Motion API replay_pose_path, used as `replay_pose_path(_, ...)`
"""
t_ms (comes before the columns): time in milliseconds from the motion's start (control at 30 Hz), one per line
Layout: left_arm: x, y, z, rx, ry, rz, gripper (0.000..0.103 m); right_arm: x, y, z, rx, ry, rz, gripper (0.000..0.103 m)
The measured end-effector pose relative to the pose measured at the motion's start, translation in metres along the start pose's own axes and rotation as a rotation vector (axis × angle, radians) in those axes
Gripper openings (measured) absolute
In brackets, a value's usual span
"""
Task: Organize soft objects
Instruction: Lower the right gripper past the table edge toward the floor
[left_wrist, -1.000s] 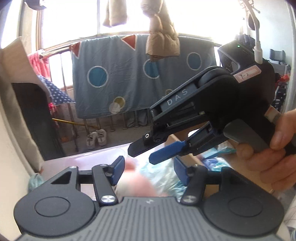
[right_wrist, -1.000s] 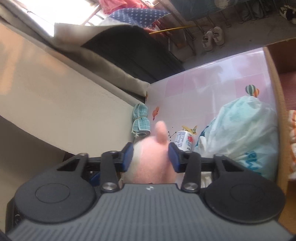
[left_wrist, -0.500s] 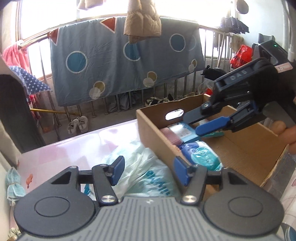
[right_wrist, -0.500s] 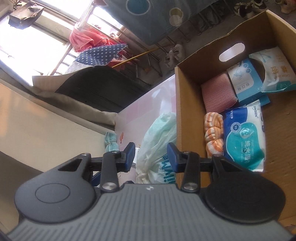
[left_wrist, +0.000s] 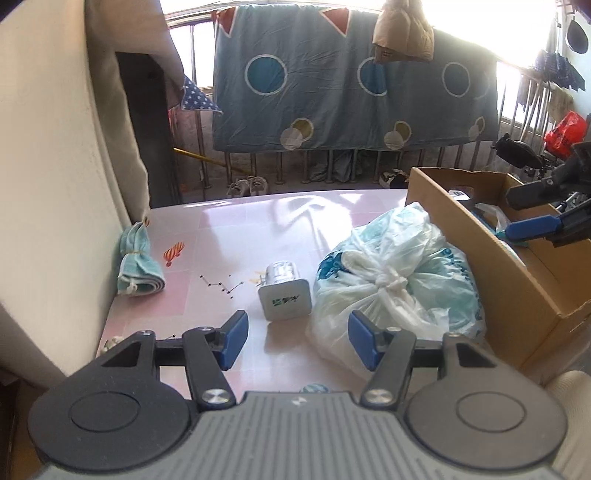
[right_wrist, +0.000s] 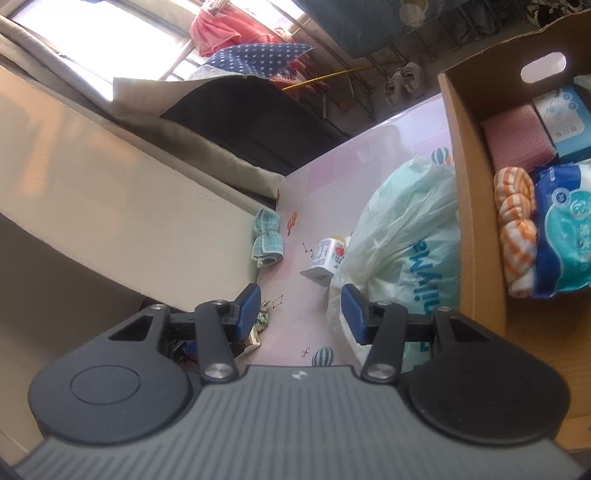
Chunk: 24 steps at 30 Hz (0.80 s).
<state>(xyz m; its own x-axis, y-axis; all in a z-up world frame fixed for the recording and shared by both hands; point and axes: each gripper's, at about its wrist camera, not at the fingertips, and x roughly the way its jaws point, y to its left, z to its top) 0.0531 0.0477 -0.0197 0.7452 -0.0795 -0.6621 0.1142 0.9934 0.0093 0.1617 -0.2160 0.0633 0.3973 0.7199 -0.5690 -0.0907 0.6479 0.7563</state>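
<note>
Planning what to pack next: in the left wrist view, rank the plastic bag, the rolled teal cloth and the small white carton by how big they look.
1. plastic bag, clearly largest
2. rolled teal cloth
3. small white carton; close to the cloth in apparent size, so their order is unsure

Left hand-held gripper (left_wrist: 295, 339) agape, empty; right hand-held gripper (right_wrist: 300, 314) just widened, empty

Two matching black-and-grey handheld grippers
Left gripper (left_wrist: 295, 338) and right gripper (right_wrist: 300, 312): blue fingers (left_wrist: 233, 338) on black linkages with silver screws, round black discs, ribbed grey body with small white emblem
</note>
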Motion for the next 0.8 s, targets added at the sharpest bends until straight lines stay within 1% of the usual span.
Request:
replay_pose_path(200, -0.01, 0.021, -0.021, -0.055, 0.026, 0.024, 0.062, 0.021, 0.002, -0.032, 0.028, 0.069, -0.005, 0.056)
replay_pose_path(400, -0.018, 0.041, -0.028, -0.091, 0.026, 0.052, 0.065, 0.032, 0.002, -0.051, 0.032, 0.115, -0.004, 0.063)
replay_pose_path(533, -0.018, 0.056, -0.027, -0.108, 0.035, 0.064, 0.065, 0.044, 0.003, -0.061, 0.035, 0.167, 0.005, 0.064)
replay_pose_path(800, -0.02, 0.082, -0.024, -0.139, 0.022, 0.097, 0.065, 0.064, 0.006, -0.081, 0.023, 0.236, 0.012, 0.066)
